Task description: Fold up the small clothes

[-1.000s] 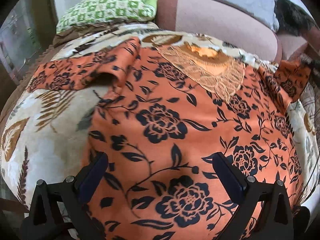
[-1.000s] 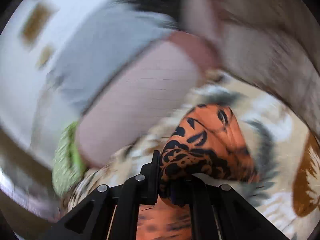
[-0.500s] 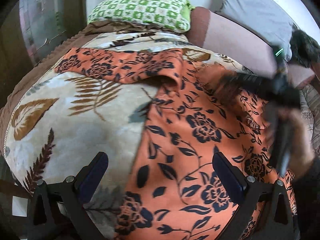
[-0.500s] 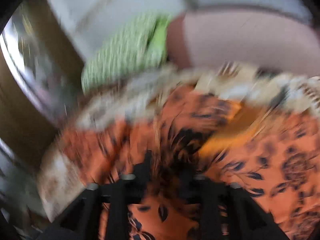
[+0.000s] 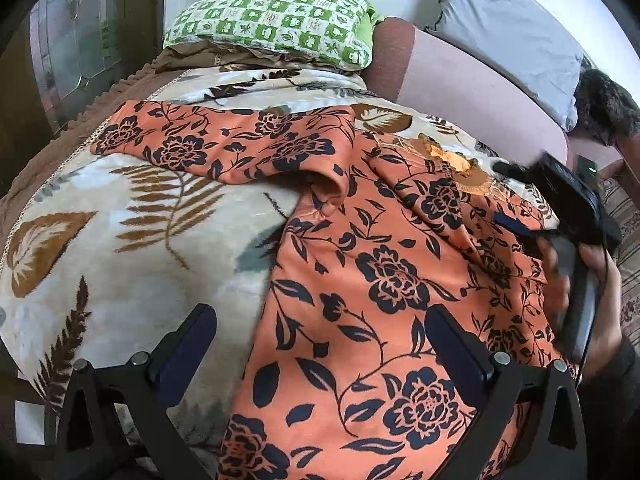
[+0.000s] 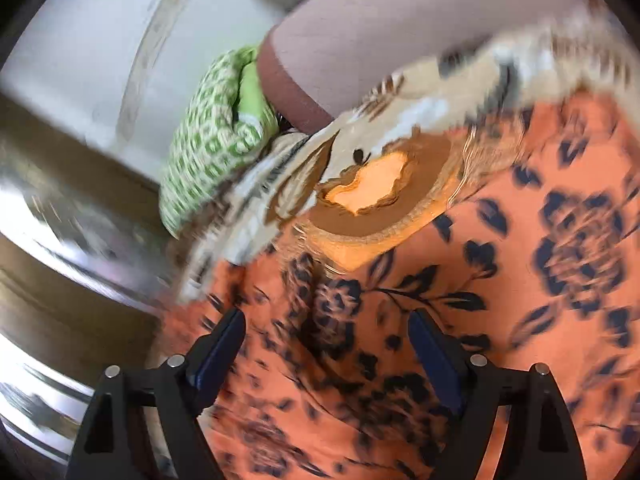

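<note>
An orange garment with dark flowers [image 5: 376, 280] lies spread on a leaf-patterned blanket [image 5: 100, 248]. One sleeve [image 5: 224, 144] stretches out to the left; the right side is folded in over the body, near the embroidered neckline [image 5: 452, 160]. My left gripper [image 5: 320, 320] hovers open over the garment's lower left edge, holding nothing. The right gripper [image 5: 508, 196] is seen from the left wrist view at the right, in a hand, over the folded part. In its own blurred view the right gripper [image 6: 328, 328] has its jaws opening above the garment [image 6: 500, 272], with nothing pressed between the pads.
A green checked pillow [image 5: 276, 20] lies at the blanket's far end, beside a pink bolster [image 5: 472, 88] and a grey pillow [image 5: 508, 20]. A dark wooden frame with glass [image 5: 76, 48] stands at the left. The blanket's brown fringe [image 5: 48, 152] marks the left edge.
The right gripper carried the right sleeve across onto the garment's body and let go of it; its jaws went from shut to wide. My left gripper shifted left along the garment's edge.
</note>
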Tool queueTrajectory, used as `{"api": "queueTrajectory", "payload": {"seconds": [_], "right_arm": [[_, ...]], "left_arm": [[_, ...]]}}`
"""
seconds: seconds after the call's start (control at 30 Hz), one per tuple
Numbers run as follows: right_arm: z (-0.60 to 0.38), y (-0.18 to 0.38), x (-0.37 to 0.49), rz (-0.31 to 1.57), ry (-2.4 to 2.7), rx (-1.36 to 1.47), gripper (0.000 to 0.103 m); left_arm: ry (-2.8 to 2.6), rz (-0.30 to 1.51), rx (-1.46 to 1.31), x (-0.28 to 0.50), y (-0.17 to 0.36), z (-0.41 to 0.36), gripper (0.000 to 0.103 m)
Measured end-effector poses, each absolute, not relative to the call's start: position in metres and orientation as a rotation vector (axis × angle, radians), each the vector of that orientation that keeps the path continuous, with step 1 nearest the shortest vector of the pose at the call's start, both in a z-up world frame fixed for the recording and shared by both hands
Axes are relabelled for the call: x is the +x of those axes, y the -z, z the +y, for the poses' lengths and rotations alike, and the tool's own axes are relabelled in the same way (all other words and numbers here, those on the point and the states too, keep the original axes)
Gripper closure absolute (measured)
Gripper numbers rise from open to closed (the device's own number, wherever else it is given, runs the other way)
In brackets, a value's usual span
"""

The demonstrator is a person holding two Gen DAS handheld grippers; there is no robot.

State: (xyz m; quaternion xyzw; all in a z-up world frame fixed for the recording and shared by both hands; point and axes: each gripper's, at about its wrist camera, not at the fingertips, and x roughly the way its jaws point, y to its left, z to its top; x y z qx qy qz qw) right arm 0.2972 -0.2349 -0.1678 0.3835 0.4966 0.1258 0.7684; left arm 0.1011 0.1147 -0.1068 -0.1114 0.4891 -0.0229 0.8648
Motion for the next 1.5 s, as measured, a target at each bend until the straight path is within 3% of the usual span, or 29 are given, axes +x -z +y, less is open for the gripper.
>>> {"api": "queueTrajectory", "payload": {"seconds": [0.17,0.33,0.43,0.77,0.83,1.0,1.2,1.27,1.4,1.5], "right_arm": [[-0.190,0.194,0.329,1.132,-0.400,0.975,0.017],[-0.100,0.162,0.311,1.116,-0.696,0.767,0.016],[-0.085,0.171,0.300,1.157,-0.710,0.738,0.016],[-0.219,0.187,0.251,1.101,-0.372,0.934,0.015],[-0.243,0.201,0.251,1.139,-0.317,1.038,0.019],[-0.263,0.148,0.240,1.012,-0.381,0.985,0.018],[-0.319,0.176,0.220,1.086,-0.155,1.026,0.018],[-0.332,0.175,0.217,1.049,-0.170,1.083,0.017],[-0.340,0.155,0.234,0.973,-0.212,1.034,0.017],[-0.361,0.200,0.247,1.097,0.010,1.029,0.022]], "left_arm": [[0.018,1.040,-0.238,0.090,0.109,0.129,0.000],[-0.025,1.042,-0.268,0.088,0.112,0.149,0.000],[-0.021,1.052,-0.282,0.092,0.114,0.148,0.000],[0.011,1.067,-0.307,0.119,0.121,0.136,0.000],[0.028,1.084,-0.311,0.130,0.124,0.128,0.000],[0.093,1.103,-0.208,0.160,0.128,0.092,0.000],[0.134,1.198,-0.221,0.198,0.158,0.067,0.000],[0.074,1.261,-0.191,0.205,0.173,0.066,0.008],[0.035,1.259,-0.126,0.209,0.175,0.061,0.010],[0.022,1.268,-0.133,0.211,0.172,0.062,0.013]]}}
